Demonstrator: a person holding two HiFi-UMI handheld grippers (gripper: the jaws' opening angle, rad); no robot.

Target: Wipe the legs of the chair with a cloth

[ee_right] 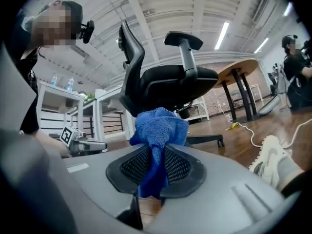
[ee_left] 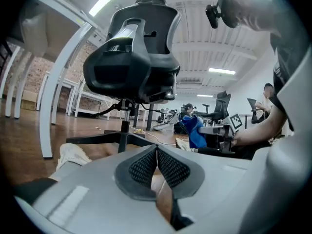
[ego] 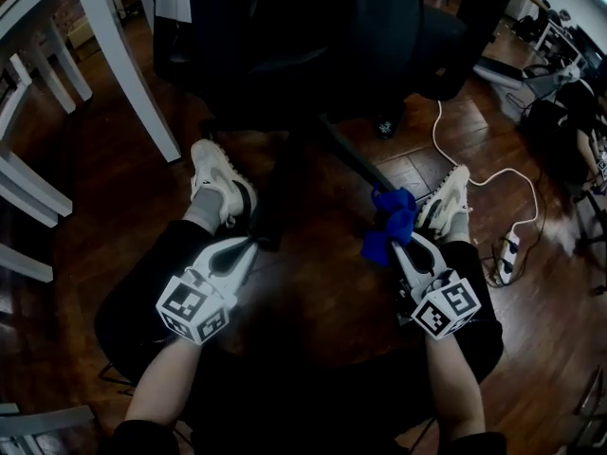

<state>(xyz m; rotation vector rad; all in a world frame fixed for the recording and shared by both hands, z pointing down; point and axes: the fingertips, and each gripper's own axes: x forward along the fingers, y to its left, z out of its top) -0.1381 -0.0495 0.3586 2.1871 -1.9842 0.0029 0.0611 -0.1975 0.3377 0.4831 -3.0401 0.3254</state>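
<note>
**Head view.** The right gripper [ego: 396, 245] is clamped on a blue cloth [ego: 390, 219]. The cloth lies at the near end of one dark leg [ego: 353, 163] that runs out from under the chair [ego: 313, 36]. Cloth and leg seem to touch, so the wipe is judged to be on this one leg. The left gripper [ego: 248, 246] points at the floor [ego: 313, 301] between the person's two shoes, near another leg. The chair base is dark on a dark floor. Its other legs are hard to separate, and no view shows which are already clean.

**Left gripper view.** The jaws are pressed together with nothing between them. Ahead stand the chair's column and two low legs [ee_left: 92, 139]. The cloth shows at the right, well apart from this gripper. The wheels are hidden or too small to make out.

**Right gripper view.** The padded jaws pinch the cloth's lower fold and the rest bunches above them. The bunch covers the spot where cloth would meet leg. One leg [ee_right: 207, 140] shows just beside it at the right. The other legs presumably remain to be wiped.
</note>
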